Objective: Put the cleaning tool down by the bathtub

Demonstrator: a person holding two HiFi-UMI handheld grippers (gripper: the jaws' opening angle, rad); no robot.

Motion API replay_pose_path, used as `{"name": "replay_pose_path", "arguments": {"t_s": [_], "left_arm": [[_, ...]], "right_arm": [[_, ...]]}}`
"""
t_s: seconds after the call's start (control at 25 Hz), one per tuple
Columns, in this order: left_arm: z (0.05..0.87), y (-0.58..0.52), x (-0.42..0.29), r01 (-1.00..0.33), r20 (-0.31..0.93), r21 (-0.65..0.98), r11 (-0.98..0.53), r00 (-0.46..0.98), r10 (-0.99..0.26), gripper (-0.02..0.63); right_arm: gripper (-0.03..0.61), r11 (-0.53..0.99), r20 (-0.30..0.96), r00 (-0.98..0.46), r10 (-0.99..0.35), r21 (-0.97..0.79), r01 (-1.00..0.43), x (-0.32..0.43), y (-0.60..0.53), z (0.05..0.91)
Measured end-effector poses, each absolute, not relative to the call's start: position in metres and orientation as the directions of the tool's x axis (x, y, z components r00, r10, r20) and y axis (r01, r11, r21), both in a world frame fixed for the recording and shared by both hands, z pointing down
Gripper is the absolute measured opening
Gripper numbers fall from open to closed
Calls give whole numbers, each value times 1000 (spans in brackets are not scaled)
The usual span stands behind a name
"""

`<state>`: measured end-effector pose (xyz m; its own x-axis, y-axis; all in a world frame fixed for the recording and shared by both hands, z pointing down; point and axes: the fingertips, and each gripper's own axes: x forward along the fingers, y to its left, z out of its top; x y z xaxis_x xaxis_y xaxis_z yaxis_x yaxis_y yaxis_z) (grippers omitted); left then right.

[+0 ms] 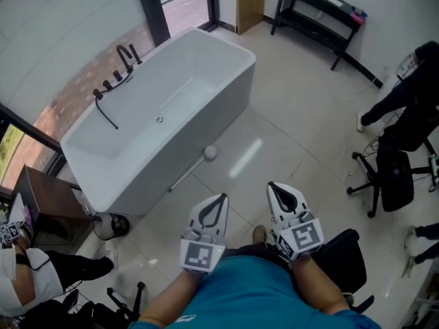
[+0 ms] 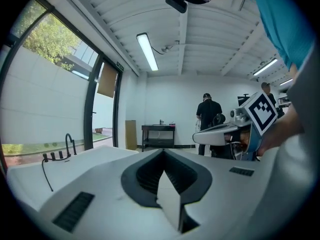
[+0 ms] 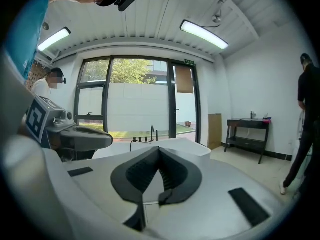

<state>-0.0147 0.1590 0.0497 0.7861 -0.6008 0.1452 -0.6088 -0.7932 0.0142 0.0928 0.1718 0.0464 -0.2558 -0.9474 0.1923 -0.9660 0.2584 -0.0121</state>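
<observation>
The cleaning tool (image 1: 195, 164), a long thin handle with a white round head, lies on the floor tiles against the front side of the white bathtub (image 1: 226, 91). Both grippers are held up close to the person's body, well back from the tool and level with each other. My left gripper (image 1: 221, 199) is shut with nothing between its jaws; its closed tip (image 2: 162, 154) points across the tub. My right gripper (image 1: 274, 186) is shut and empty too, its tip (image 3: 159, 151) aimed at the window wall. Each gripper shows in the other's view.
A black faucet set (image 1: 122, 64) sits on the tub's far rim. A black console table (image 1: 319, 9) stands at the back wall, an office chair (image 1: 391, 177) at the right. A brown cabinet (image 1: 48, 204) and a seated person (image 1: 34, 269) are at the lower left.
</observation>
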Motion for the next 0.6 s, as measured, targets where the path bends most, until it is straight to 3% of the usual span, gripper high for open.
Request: {"name": "replay_pose_path", "arguments": {"t_s": [0.6], "left_arm": [[16, 215, 157, -428, 123, -25, -903, 895, -428, 0]], "right_arm": [[5, 76, 181, -71, -981, 21, -997, 247, 249, 19]]}}
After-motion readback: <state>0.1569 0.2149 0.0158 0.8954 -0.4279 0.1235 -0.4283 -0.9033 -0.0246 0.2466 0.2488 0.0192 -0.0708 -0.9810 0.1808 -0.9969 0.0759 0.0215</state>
